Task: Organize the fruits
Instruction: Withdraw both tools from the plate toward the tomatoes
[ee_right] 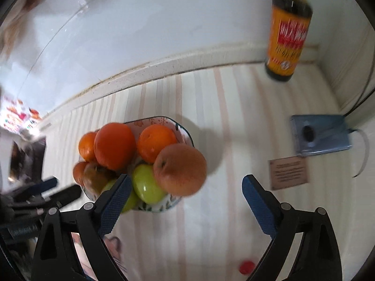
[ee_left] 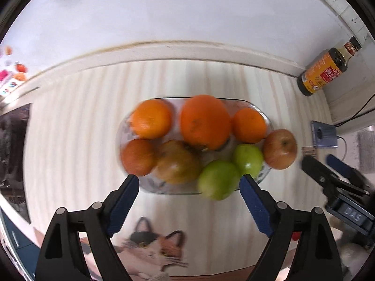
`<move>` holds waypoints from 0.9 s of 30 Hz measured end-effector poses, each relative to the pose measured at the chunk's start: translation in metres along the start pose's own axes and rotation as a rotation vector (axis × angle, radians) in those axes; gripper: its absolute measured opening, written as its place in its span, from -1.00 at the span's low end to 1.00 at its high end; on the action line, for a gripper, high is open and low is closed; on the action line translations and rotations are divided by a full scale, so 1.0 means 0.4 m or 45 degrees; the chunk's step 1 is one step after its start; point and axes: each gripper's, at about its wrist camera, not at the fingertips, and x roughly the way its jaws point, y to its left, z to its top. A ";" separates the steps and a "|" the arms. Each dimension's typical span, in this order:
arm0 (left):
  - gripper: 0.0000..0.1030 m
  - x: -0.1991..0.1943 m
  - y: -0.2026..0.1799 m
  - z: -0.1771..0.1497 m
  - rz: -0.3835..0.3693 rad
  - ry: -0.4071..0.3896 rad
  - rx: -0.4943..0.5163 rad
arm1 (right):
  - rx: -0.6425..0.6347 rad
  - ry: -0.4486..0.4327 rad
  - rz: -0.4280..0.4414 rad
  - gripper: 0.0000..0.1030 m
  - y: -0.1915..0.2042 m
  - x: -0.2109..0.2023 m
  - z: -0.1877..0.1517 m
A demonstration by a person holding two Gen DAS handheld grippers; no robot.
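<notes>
Bowl (ee_left: 150, 187) heaped with oranges (ee_left: 205, 121), green apples (ee_left: 218, 179) and red apple (ee_left: 279, 148) on striped table (ee_left: 77, 126); left gripper (ee_left: 189, 185) and right gripper (ee_right: 187, 187) jaws wide, empty.

We see open striped tabletop (ee_right: 234, 126) right of the heaped fruit bowl (ee_right: 180, 126); further right a sauce bottle (ee_right: 287, 37), a blue device (ee_right: 321, 135) and a card (ee_right: 289, 172) crowd the corner.
</notes>
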 end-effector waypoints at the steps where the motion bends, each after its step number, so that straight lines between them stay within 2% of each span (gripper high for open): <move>1: 0.70 -0.010 0.013 -0.015 0.016 -0.013 -0.007 | -0.015 -0.006 -0.020 0.89 0.008 -0.016 -0.011; 8: 0.70 -0.074 0.065 -0.110 0.065 -0.076 -0.042 | -0.116 -0.018 -0.077 0.89 0.075 -0.112 -0.092; 14: 0.70 -0.180 0.068 -0.181 0.062 -0.164 -0.054 | -0.162 -0.062 -0.110 0.89 0.118 -0.207 -0.154; 18: 0.70 -0.243 0.055 -0.212 0.065 -0.234 -0.050 | -0.159 -0.098 -0.104 0.89 0.133 -0.270 -0.182; 23: 0.70 -0.328 0.047 -0.249 0.053 -0.298 -0.037 | -0.167 -0.193 -0.090 0.89 0.154 -0.401 -0.229; 27: 0.70 -0.400 0.034 -0.277 0.053 -0.357 -0.011 | -0.170 -0.221 -0.081 0.89 0.160 -0.457 -0.247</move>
